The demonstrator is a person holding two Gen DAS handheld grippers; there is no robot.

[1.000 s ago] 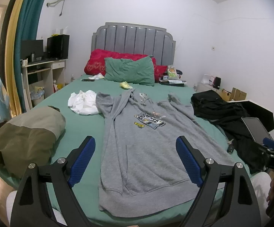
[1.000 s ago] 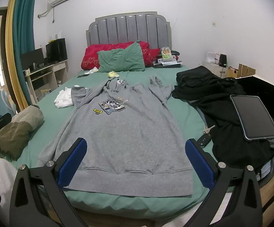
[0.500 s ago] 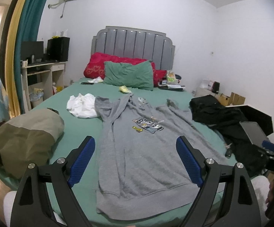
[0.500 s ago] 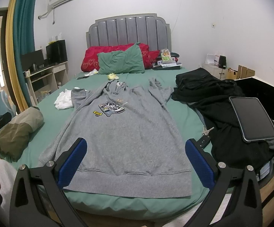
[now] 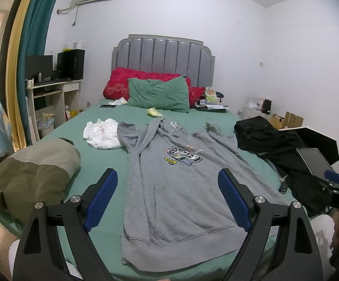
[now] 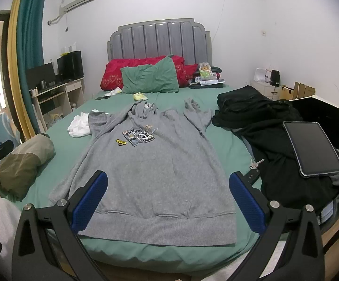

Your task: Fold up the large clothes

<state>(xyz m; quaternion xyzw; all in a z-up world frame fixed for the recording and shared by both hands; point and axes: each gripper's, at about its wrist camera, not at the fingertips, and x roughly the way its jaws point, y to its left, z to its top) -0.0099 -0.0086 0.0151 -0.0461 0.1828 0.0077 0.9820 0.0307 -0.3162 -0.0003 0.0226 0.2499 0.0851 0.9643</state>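
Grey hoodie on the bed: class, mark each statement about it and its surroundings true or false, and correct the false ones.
1. The grey hoodie lies spread flat, front side up, on the green bedsheet. True.
2. The right tool is shut on the hoodie's hem. False: both it and the left tool are open and hold nothing.
3. A tablet rests on the pile of black clothes. True.
4. The white garment lies on top of the hoodie's chest print. False: it lies on the sheet beside one sleeve.
5. A green pillow leans against red pillows at the headboard. True.
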